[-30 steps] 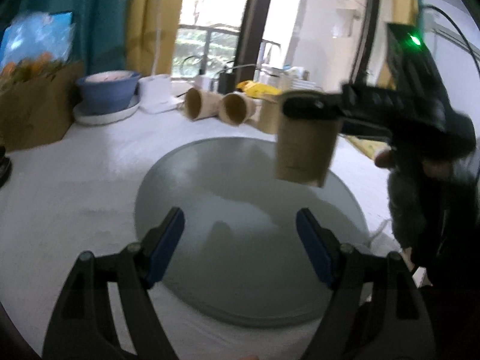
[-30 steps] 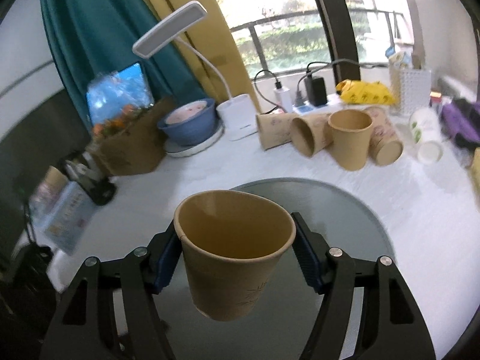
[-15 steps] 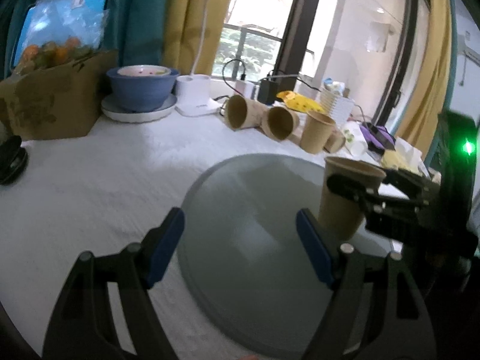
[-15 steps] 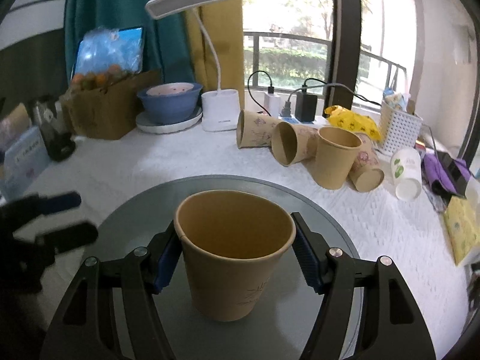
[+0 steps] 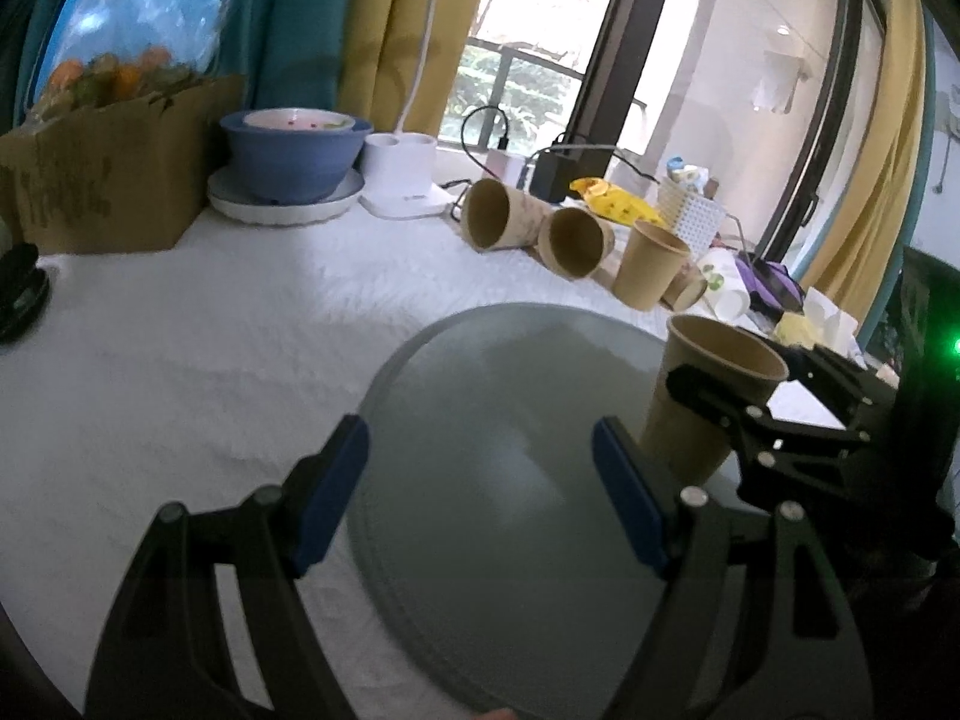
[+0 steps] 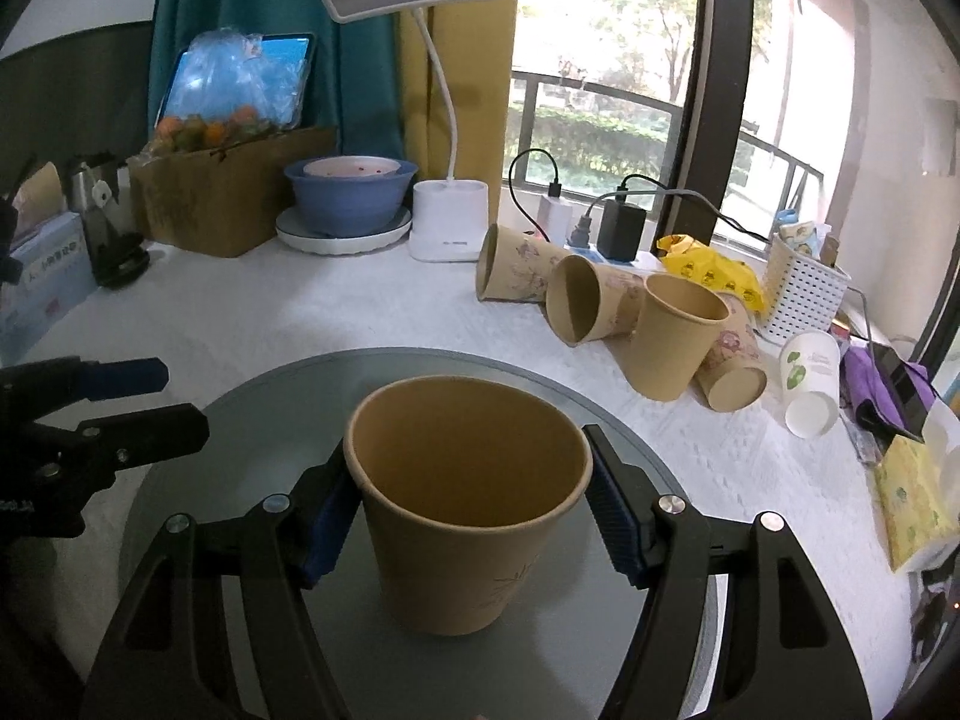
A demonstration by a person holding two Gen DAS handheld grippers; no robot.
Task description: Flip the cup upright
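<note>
A brown paper cup (image 6: pixel 468 504) stands upright, mouth up, on the round grey plate (image 6: pixel 252 414). My right gripper (image 6: pixel 468 504) is shut on the cup, its blue pads pressing both sides just under the rim. The cup also shows in the left wrist view (image 5: pixel 708 396) at the plate's right edge, held by the right gripper (image 5: pixel 738 402). My left gripper (image 5: pixel 480 480) is open and empty over the plate (image 5: pixel 480 396); it appears at the left of the right wrist view (image 6: pixel 138 402).
Several brown paper cups (image 6: pixel 576 300) lie or stand behind the plate, with a white cup (image 6: pixel 810 384) to their right. A blue bowl (image 6: pixel 351 192), a white lamp (image 6: pixel 450 222), a cardboard box (image 6: pixel 228 198) and a white basket (image 6: pixel 804 288) line the back.
The right gripper has turned the cup mouth up and lowered it onto the plate's right side. The left gripper has drawn back to the left and stays open.
</note>
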